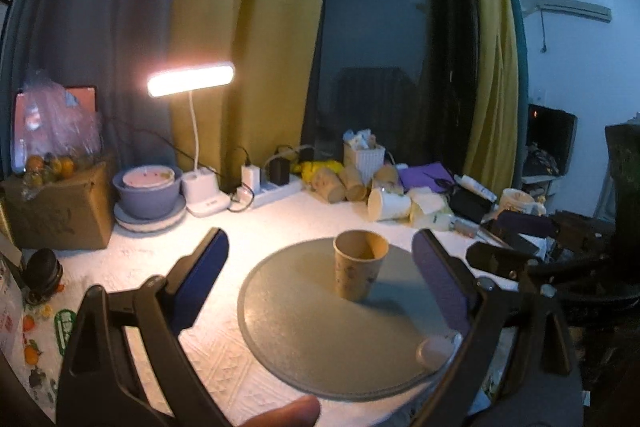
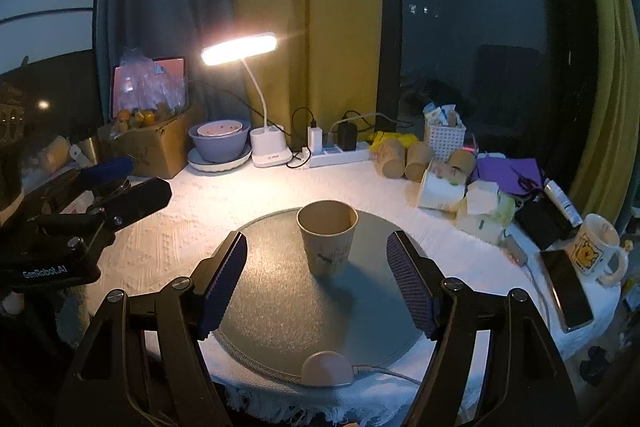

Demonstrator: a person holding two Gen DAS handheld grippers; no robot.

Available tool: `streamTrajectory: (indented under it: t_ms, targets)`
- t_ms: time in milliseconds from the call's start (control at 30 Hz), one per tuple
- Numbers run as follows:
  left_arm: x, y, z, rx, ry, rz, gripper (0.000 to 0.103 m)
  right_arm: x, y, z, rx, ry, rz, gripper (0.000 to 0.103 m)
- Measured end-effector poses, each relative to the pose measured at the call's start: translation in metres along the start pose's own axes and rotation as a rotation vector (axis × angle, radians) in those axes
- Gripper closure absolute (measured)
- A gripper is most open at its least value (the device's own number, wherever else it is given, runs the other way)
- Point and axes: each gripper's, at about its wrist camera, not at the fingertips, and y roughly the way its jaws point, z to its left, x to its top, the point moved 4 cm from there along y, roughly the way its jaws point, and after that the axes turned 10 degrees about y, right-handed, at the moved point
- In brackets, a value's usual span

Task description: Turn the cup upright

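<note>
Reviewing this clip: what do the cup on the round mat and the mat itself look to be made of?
Cup: most likely paper, matte tan with a small dark print; thin rolled rim, slightly tapered wall, like a disposable cup. It stands upright, mouth up.
Round mat: unclear; a grey disc with a fine grainy sheen under the lamp, possibly textured glass or plastic. A woven-looking band edges its near rim.
</note>
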Motion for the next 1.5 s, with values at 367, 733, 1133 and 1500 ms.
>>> streamTrajectory:
  t_ms: [367, 733, 1133, 1500]
  targets:
    - [0.0034, -0.0104, 0.0037, -0.007, -0.006, -0.033, 0.009, 0.0058, -0.0107, -0.0019, -0.022, 0.022, -0.044, 0.028]
    - [0.0019, -0.0127, 0.0039, 0.009, -0.02, -0.026, 0.009, 0.0029, -0.0089, -0.0019, -0.014, 0.012, -0.025, 0.028]
    - [0.0005, -0.0113, 0.007, 0.022, -0.025, -0.026, 0.009, 0.0019, -0.0075, 0.0015, -0.016, 0.009, -0.02, 0.028]
    - [0.0004, -0.013, 0.0055, 0.015, -0.018, -0.03, 0.009, -0.0003, -0.0061, 0.0017, -0.018, 0.008, -0.018, 0.028]
